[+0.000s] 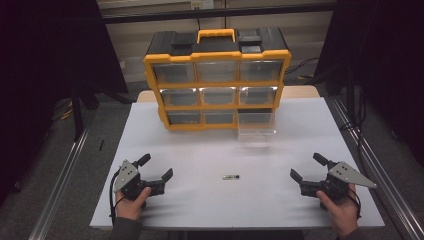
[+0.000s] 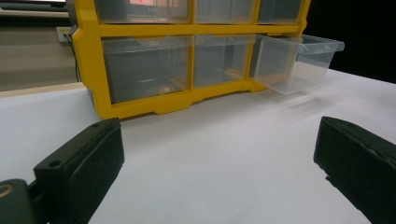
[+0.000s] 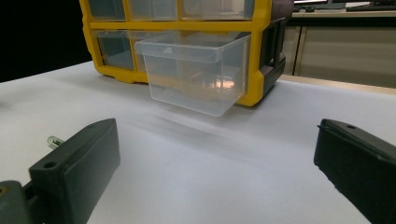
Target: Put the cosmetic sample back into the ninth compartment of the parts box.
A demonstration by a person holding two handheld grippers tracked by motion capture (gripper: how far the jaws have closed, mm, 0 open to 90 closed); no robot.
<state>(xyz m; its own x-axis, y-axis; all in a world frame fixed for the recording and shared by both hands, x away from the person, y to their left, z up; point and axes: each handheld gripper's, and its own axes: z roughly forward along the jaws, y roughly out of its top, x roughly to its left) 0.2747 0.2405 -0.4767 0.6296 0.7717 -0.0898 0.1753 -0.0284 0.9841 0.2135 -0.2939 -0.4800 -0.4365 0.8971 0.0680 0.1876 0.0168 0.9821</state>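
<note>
1. Both tongs idle low at the near table edge: left gripper (image 1: 156, 169) jaws spread wide, nothing between; right gripper (image 1: 306, 167) likewise spread and empty.
2. Small part (image 1: 231, 176), dark with a clear tip, lies on the white table (image 1: 200, 210) between the 2 tongs, apart from both. Untouched.
3. Clear drawer (image 1: 256, 125) of the yellow organizer (image 1: 218, 82), bottom-right slot, is pulled out, ahead of the right gripper.
4. Judgement: drawer opening done. Left: pick the part, drop it in the drawer, push the drawer shut.

One organiser (image 1: 218, 80); nine drawers; one small part (image 1: 231, 176); two tools
</note>
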